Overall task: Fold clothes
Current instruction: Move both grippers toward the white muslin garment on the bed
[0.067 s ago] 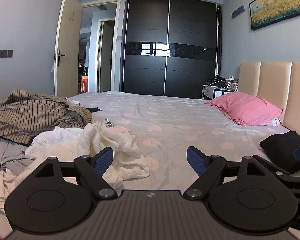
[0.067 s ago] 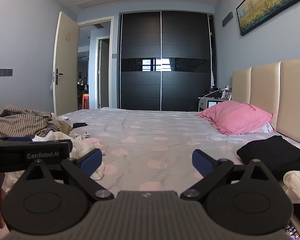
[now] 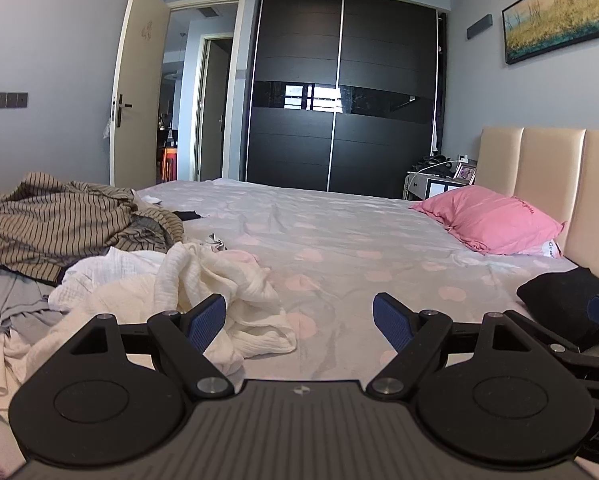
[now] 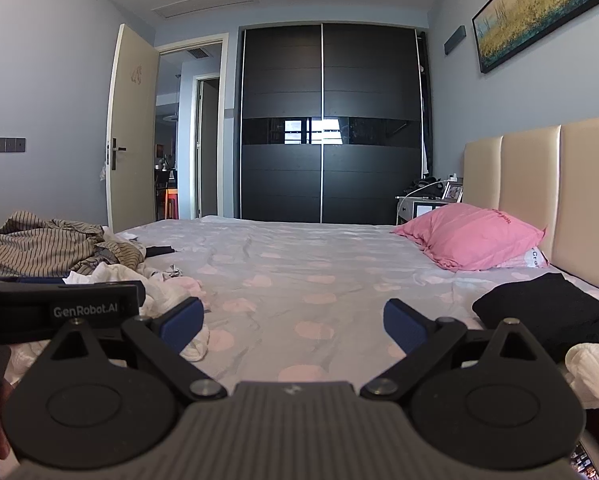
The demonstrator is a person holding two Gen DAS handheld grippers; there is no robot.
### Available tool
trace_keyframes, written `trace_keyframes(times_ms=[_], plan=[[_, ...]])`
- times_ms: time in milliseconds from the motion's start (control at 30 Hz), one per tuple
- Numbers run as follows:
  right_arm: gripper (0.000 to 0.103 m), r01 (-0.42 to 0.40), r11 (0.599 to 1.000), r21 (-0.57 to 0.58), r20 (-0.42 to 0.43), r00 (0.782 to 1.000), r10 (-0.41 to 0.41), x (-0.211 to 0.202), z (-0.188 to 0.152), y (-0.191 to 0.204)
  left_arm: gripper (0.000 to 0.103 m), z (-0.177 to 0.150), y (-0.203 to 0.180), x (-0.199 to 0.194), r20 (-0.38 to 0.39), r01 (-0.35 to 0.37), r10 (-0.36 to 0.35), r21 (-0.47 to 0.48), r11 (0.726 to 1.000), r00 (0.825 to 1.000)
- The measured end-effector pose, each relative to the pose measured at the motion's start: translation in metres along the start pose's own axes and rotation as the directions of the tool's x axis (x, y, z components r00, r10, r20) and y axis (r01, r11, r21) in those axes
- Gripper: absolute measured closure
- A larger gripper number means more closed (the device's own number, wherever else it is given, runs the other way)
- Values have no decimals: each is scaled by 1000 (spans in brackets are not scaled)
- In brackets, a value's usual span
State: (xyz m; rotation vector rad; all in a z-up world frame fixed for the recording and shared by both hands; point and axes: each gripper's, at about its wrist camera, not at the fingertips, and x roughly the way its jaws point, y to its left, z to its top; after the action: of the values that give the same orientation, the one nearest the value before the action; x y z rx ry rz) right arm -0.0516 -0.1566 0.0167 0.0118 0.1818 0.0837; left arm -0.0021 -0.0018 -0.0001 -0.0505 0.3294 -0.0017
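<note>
Left wrist view: fingers of the left gripper point(image 3: 299, 316) spread wide, nothing between them, held low above the bed point(image 3: 339, 240). Just ahead of the left finger: crumpled white garment point(image 3: 219, 280), part of a loose heap with a striped garment point(image 3: 59, 220) and grey cloth point(image 3: 11, 300) at the left edge of the mattress. Heap unfolded, likely kept within easy reach for sorting. Bare sheet ahead, probably reserved as folding area. Black garment point(image 3: 559, 296) lying flat near the headboard point(image 3: 539, 168), beside the pink pillow point(image 3: 491, 220); appears folded and set aside.

Right wrist view: fingers of the right gripper point(image 4: 293, 320) likewise spread, empty, aimed along the open sheet. Left gripper body visible at left, over the heap. Black garment point(image 4: 547, 308) at right, with another white cloth point(image 4: 591, 372) crumpled just beside it. Stage of folding not determinable.
</note>
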Motion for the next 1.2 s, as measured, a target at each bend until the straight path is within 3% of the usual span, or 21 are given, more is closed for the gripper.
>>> trace_keyframes(times_ms=[200,367,667,867,1200], plan=[[5,-10,1000,-6,13,1000,10,-2,4,0,22,-2,-5,-5,2,-10,10,-31,999,1000],[5,-5,1000,4,42,999,5,-7,-2,-2,22,2,14,-1,-10,20,-22,-101,995,1000],[5,-4,1000,0,11,1000,4,-4,-1,-1,22,3,11,-4,16,10,-8,-87,996,1000],[5,-1,1000,23,-11,1000,2,2,0,-7,22,2,11,-2,-2,35,-35,-78,996,999],[5,7,1000,1,-27,1000,-7,5,-4,-6,22,0,7,0,-9,15,-16,-12,1000,1000]])
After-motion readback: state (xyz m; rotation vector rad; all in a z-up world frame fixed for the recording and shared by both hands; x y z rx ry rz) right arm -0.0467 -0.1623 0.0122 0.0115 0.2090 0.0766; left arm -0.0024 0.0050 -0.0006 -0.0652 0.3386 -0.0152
